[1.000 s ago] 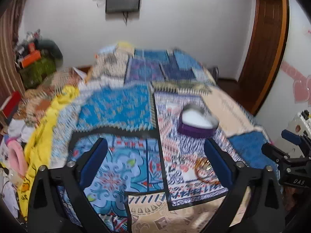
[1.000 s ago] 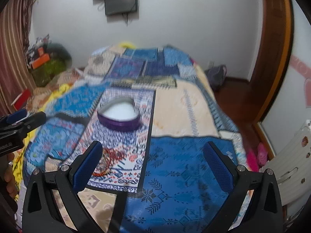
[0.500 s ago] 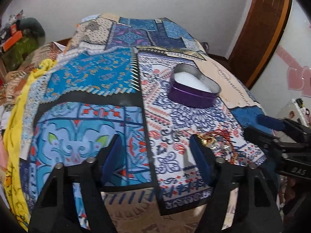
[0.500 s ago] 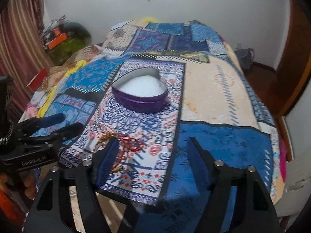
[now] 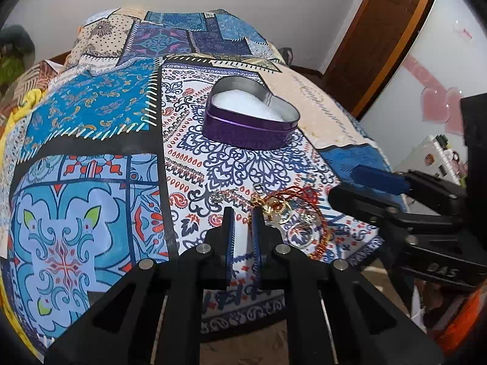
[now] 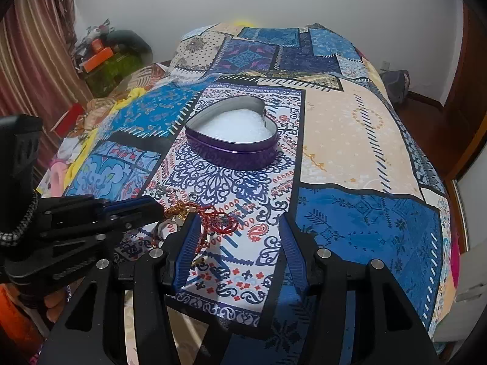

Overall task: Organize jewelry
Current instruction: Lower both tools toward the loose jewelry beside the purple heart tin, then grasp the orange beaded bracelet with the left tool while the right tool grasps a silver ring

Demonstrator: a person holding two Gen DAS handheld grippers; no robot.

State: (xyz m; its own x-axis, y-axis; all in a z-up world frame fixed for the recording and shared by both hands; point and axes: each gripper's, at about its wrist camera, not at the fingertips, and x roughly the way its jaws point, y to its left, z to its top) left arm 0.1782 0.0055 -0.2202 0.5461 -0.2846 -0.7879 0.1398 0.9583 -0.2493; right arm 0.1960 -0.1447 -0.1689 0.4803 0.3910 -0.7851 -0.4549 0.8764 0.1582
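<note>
A purple heart-shaped tin [image 5: 249, 130] [image 6: 231, 152] with white padding sits open on the patterned bedcover. Nearer lies a tangle of jewelry [image 5: 289, 213] [image 6: 213, 216]: gold rings and red-and-gold cord bracelets, with a small silver piece [image 5: 217, 196] to its left. My left gripper [image 5: 242, 213] [image 6: 134, 210] is shut with nothing between its fingers, its tips just left of the tangle. My right gripper [image 6: 239, 225] [image 5: 380, 179] hovers over the cover with its jaws closing. The red cord lies against the inner side of its left finger [image 6: 191, 228], and no pad presses on it.
The patchwork bedcover [image 6: 350, 140] fills both views, and its near edge drops off just below the grippers. A wooden door [image 5: 380, 30] stands to the right. Boxes and cloth [image 6: 100, 57] pile up at the left wall. A white chair [image 6: 462, 289] stands at the bed's right side.
Both grippers sank and tipped down toward the jewelry at the bed's near edge. The left jaws went from wide to shut. The right jaws narrowed to about half.
</note>
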